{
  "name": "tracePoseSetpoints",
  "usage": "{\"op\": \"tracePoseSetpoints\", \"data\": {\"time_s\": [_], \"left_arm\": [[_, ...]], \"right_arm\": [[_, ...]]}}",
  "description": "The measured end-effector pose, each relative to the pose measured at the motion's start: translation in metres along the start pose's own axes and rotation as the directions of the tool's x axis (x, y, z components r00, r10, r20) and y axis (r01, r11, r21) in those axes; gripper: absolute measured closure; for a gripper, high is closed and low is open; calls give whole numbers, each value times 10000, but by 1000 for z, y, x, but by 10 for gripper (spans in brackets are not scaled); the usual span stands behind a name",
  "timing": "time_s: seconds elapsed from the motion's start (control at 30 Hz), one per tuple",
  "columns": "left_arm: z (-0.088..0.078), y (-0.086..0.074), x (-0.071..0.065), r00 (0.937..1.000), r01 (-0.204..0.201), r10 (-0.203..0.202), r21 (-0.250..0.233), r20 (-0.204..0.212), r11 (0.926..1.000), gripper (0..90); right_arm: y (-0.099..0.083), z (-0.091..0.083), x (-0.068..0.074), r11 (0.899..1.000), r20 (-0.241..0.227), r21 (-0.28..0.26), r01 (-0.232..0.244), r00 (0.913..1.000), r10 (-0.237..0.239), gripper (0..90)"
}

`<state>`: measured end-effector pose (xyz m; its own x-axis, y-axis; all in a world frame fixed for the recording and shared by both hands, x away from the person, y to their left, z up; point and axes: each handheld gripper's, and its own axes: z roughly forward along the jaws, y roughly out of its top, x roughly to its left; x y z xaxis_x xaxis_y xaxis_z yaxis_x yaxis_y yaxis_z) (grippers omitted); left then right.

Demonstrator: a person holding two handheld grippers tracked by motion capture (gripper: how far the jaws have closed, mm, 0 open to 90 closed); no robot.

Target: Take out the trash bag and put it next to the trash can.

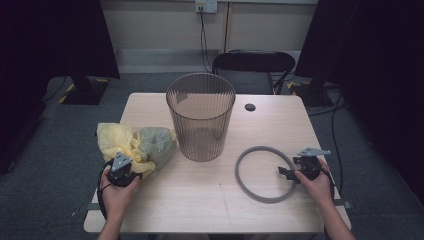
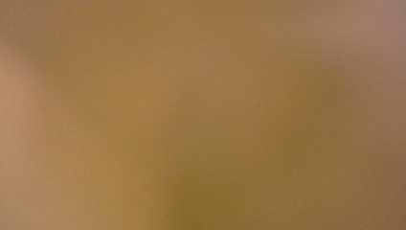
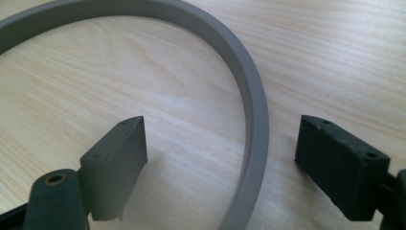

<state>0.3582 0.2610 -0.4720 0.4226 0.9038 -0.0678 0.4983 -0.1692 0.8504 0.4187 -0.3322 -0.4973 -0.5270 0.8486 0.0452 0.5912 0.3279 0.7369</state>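
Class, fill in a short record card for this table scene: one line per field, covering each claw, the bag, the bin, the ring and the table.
left claw: at the yellow bag's near edge, jaws hidden by the plastic
right claw: open, jaws astride the ring's rim, not pressing
yellow bag: crumpled, left of the bin
waste bin: upright, ribbed, see-through, empty
grey ring: flat on the table, right of the bin
table: light wood

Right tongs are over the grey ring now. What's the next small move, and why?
Probably close the right tongs on the grey ring. In the right gripper view the jaws stand open with the ring's band running between them, touching neither pad, and the ring lies flat on the table. Closing should secure it before lifting.
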Motion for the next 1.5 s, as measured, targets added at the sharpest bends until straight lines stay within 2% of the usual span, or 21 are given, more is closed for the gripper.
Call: {"op": "tracePoseSetpoints", "data": {"time_s": [0.13, 0.3, 0.5, 0.77, 1.07, 1.17, 1.23, 1.27, 1.33, 1.37, 1.43, 1.5], "left_arm": [[3, 3, 1, 9999, 42, -41, 77, -96, 10000, 771], [8, 6, 5, 9991, 344, -342, 82, -244, 9994, 772], [18, 14, 7, 9987, 349, -344, 133, -371, 9993, 770], [35, 21, 16, 9960, 853, -852, 37, -269, 9963, 761], [51, 36, 26, 9938, 1075, -1073, 51, -308, 9942, 736], [56, 38, 23, 9914, 1305, -1305, -24, 53, 9914, 655], [57, 38, 21, 9891, 1398, -1396, -9, 466, 9902, 525], [56, 37, 19, 9894, 1364, -1366, 83, 495, 9906, 456], [54, 36, 14, 9948, 916, -921, 134, 431, 9957, 372], [52, 34, 12, 9956, 859, -862, 90, 360, 9963, 343], [49, 30, 9, 9940, 967, -974, 162, 505, 9952, 297], [47, 27, 6, 9941, 890, -901, 204, 608, 9958, 282]], "right_arm": [[-2, 0, 0, 9999, 96, -109, 31, 9999, -30, 168], [-2, 1, 3, 9993, 317, 5, 366, 9988, -366, 167], [-2, 1, 3, 9994, 298, 1, 357, 9989, -357, 167], [-2, 1, 3, 9994, 289, -11, 357, 9989, -357, 166], [-2, 1, 3, 9993, 292, -8, 362, 9989, -361, 165], [-2, 1, 3, 9993, 295, -9, 369, 9989, -369, 166], [-2, 1, 3, 9993, 291, -11, 369, 9989, -369, 165], [-2, 1, 3, 9993, 286, -10, 362, 9989, -361, 165], [-2, 1, 3, 9993, 290, -10, 368, 9989, -367, 165], [-2, 1, 3, 9993, 293, -9, 368, 9989, -368, 165], [-2, 1, 3, 9993, 290, -8, 361, 9989, -361, 165], [-2, 1, 3, 9993, 289, -11, 369, 9989, -369, 165]]}}
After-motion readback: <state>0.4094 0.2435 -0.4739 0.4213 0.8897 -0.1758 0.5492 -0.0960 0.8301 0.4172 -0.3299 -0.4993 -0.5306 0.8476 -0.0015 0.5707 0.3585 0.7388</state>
